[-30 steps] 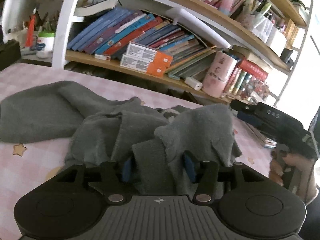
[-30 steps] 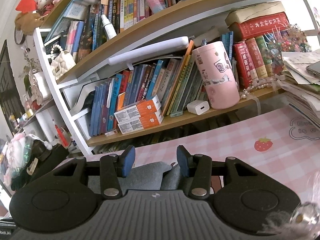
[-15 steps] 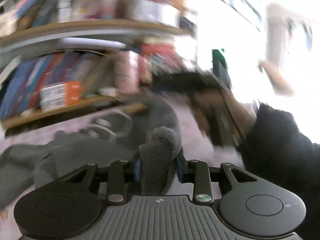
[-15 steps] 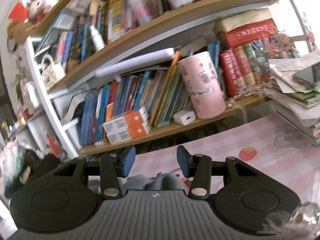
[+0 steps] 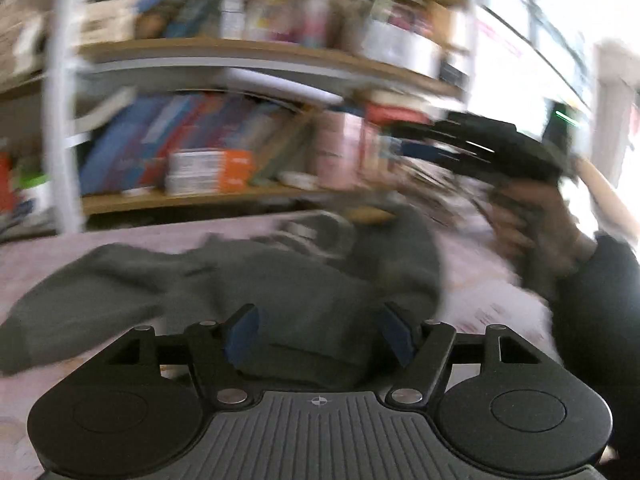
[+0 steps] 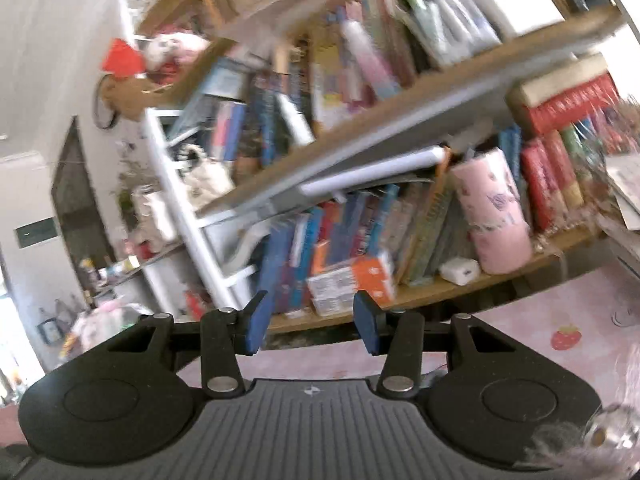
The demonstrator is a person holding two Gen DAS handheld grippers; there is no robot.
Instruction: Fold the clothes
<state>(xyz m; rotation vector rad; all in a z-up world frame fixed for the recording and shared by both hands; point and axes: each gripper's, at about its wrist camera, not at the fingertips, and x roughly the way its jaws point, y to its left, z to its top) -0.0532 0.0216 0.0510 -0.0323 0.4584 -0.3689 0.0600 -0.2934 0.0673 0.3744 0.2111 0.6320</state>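
Observation:
A grey knitted garment (image 5: pixel 280 280) lies crumpled on the pink checked tablecloth (image 5: pixel 472 268), one sleeve stretched out to the left. My left gripper (image 5: pixel 320 322) hovers just over its near part. Its jaws are opening, the blue pads stand wide apart, and the cloth lies below them without being pinched. In the right wrist view my right gripper (image 6: pixel 310 320) is held level and tilted, facing the bookshelf. It is open with nothing between its pads, and the garment is out of that view. A person's hand (image 5: pixel 520 220) holds that gripper above the garment's right end.
A crowded bookshelf (image 6: pixel 400 120) runs along the far side of the table, with a pink cylinder tin (image 6: pixel 496 216), an orange and white box (image 6: pixel 352 280) and a white charger (image 6: pixel 460 270) on its lowest board. Stacked papers sit at the right edge. Both views are motion-blurred.
The left gripper has let go of the grey fold it pinched, and its pads have spread wide. The right gripper rose and tilted, and the garment has dropped out of its view.

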